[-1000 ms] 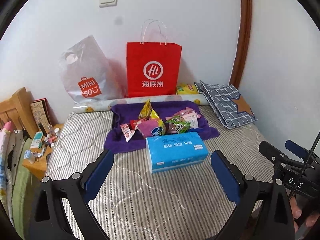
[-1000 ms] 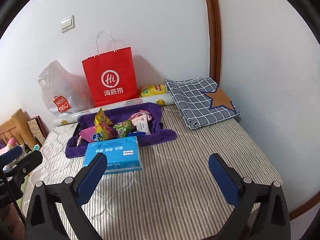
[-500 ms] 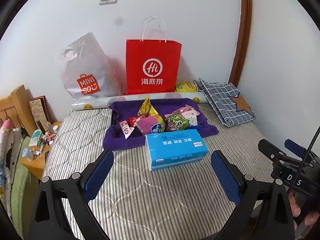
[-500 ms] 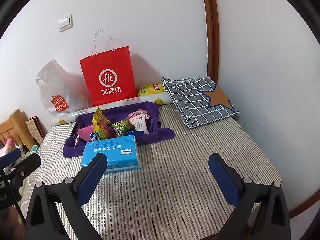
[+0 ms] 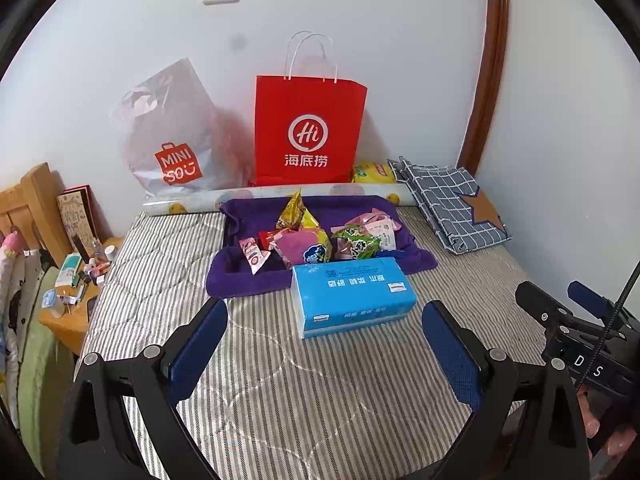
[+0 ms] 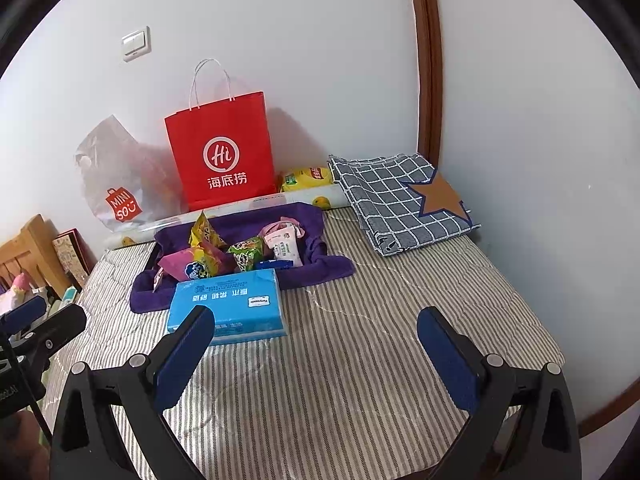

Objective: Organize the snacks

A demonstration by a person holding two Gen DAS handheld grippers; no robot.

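Observation:
Several snack packets [image 5: 308, 240] [image 6: 240, 254] lie in a pile on a purple towel [image 5: 248, 276] [image 6: 320, 268] on the striped mattress. A blue tissue pack [image 5: 352, 296] [image 6: 228, 304] lies in front of the towel. A red paper bag [image 5: 308, 132] [image 6: 224, 156] and a grey Miniso plastic bag [image 5: 172, 140] [image 6: 120, 176] stand against the wall behind. My left gripper [image 5: 326, 344] is open and empty, short of the tissue pack. My right gripper [image 6: 316, 348] is open and empty, right of the tissue pack.
A folded grey checked cloth with a star [image 5: 456, 204] [image 6: 400, 200] lies at the back right. A yellow packet [image 6: 306, 178] sits beside the red bag. A wooden bedside table [image 5: 76, 292] with small items stands left of the mattress. The right gripper also shows in the left wrist view [image 5: 560, 304].
Both grippers have drawn back and risen slightly, so the towel and tissue pack sit a little farther away. Both stay open and empty.

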